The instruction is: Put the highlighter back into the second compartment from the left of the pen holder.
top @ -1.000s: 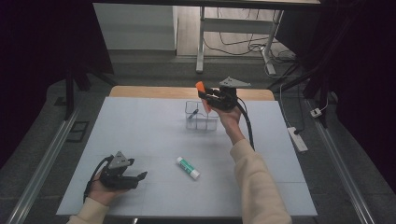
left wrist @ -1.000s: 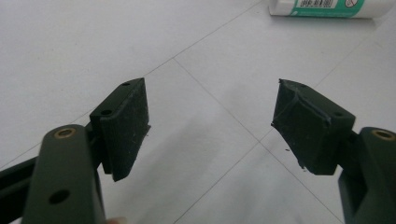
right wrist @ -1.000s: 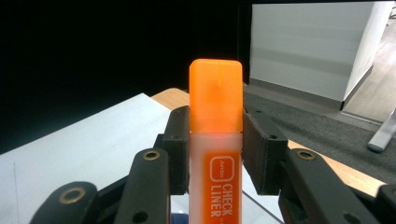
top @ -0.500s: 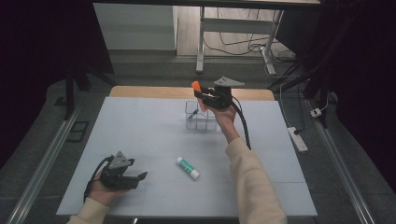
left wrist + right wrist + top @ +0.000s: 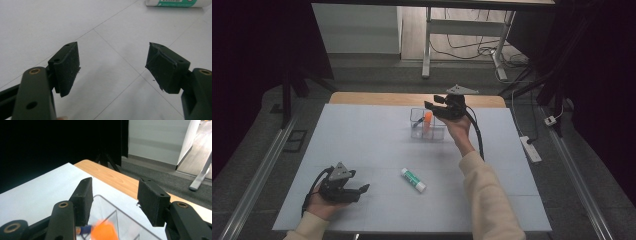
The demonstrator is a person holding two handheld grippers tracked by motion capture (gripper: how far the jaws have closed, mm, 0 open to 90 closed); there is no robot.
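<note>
My right gripper (image 5: pixel 432 106) hovers just above a clear plastic compartment box (image 5: pixel 418 131) at the far middle of the table. Its jaws have just been opening, and nothing is between them. An orange object (image 5: pixel 427 120) stands in the box below them; in the right gripper view it is a blurred orange shape (image 5: pixel 103 231) under my right gripper (image 5: pixel 113 200), inside the clear box (image 5: pixel 110 213). My left gripper (image 5: pixel 363 189) rests open on the near left of the table, and the left gripper view (image 5: pixel 112 67) has bare table between the pads.
A white glue stick with a green label (image 5: pixel 413 180) lies on the table's near middle, and its end shows at the top of the left gripper view (image 5: pixel 178 3). A wooden strip (image 5: pixel 377 98) runs along the far edge of the white tabletop (image 5: pixel 362 135).
The orange object has left the right gripper's jaws and dropped into the clear box. Those jaws now stand wider apart. The left gripper has not moved.
</note>
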